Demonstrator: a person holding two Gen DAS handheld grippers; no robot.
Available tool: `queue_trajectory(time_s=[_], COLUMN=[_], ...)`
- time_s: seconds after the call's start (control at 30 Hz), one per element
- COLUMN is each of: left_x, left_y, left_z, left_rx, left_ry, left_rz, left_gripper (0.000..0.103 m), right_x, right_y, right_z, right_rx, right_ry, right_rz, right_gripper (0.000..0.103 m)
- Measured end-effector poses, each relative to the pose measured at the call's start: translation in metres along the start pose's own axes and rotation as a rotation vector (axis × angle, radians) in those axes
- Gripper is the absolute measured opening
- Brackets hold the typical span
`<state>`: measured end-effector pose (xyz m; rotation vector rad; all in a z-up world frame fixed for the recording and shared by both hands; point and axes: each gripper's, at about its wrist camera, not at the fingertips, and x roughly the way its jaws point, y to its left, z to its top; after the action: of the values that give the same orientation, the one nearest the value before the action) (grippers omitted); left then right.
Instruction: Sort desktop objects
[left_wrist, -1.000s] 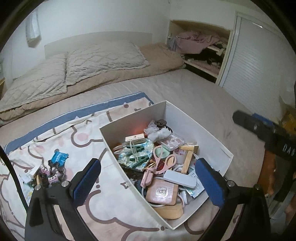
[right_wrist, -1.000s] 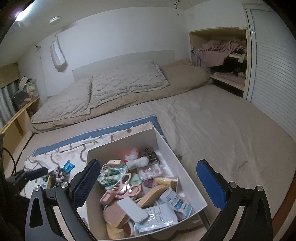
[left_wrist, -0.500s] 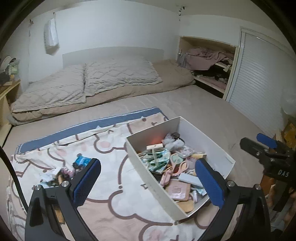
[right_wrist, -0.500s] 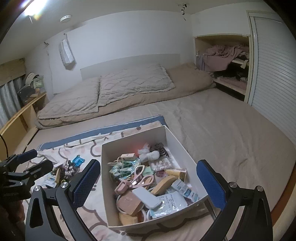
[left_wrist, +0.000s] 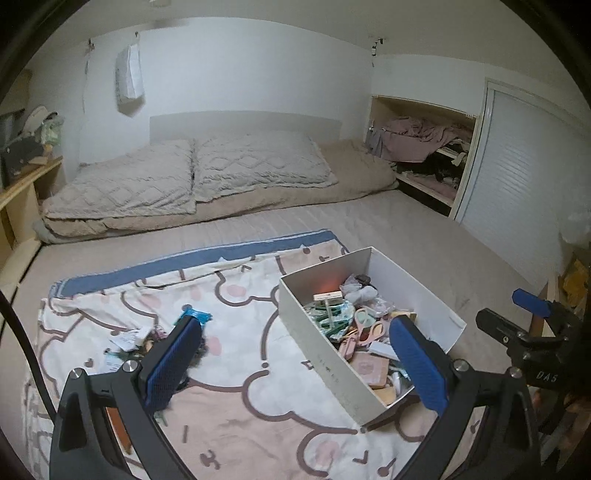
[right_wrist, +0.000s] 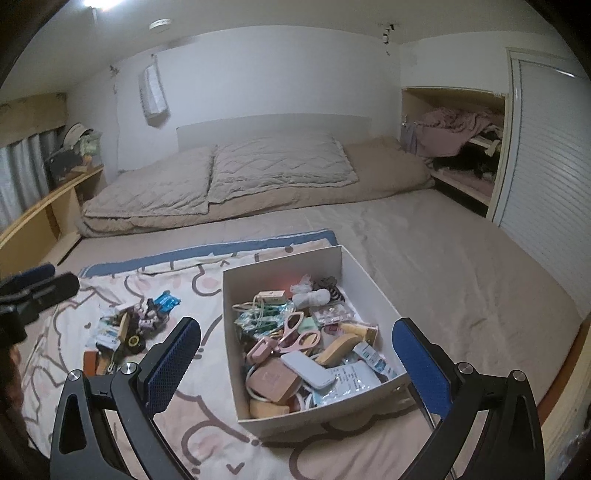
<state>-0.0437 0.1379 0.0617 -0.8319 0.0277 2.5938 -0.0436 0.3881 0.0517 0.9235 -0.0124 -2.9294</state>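
2 grippers, left (left_wrist: 295, 363) and right (right_wrist: 295, 363), both wide, holding nothing. Small pile (right_wrist: 129, 328) on blanket (right_wrist: 207, 417) lies left of box (right_wrist: 284, 424), nearer left gripper.

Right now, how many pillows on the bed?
2. Left pillow and right pillow lie side by side at the head of the bed, edges touching. None looks hidden, though the folded beige cover behind could conceal more.

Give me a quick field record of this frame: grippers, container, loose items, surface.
left gripper: open, empty, held above the blanket
right gripper: open, empty, held above the box
container: white rectangular cardboard box, full of mixed small items
in box: pink-handled scissors
loose items: small pile of trinkets, left of the box
surface: pink cartoon-print blanket on the bed
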Motion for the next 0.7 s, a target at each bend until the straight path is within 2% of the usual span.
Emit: queue_trajectory(time_s=[0.33, 0.53, 0.7], left_x=[-0.019, -0.024, -0.029], left_y=[-0.005, -0.011, -0.016], left_z=[-0.018, -0.03, -0.038], left_rx=[0.073, 0.103, 0.12], left_ry=[-0.016, -0.004, -0.006], left_rz=[0.044, 0.055, 0.068], left_gripper=[0.102, 0.102, 0.102], right_x=[-0.014, -0.02, -0.02], right_y=[0.017, 0.027, 0.028], right_z=[-0.015, -0.021, -0.025], right_rx=[-0.024, -0.067, -0.071], right_ry=[-0.005, -0.029, -0.016], right_rz=[0.03, -0.005, -0.003], right_gripper=[0.103, 0.103, 0.103])
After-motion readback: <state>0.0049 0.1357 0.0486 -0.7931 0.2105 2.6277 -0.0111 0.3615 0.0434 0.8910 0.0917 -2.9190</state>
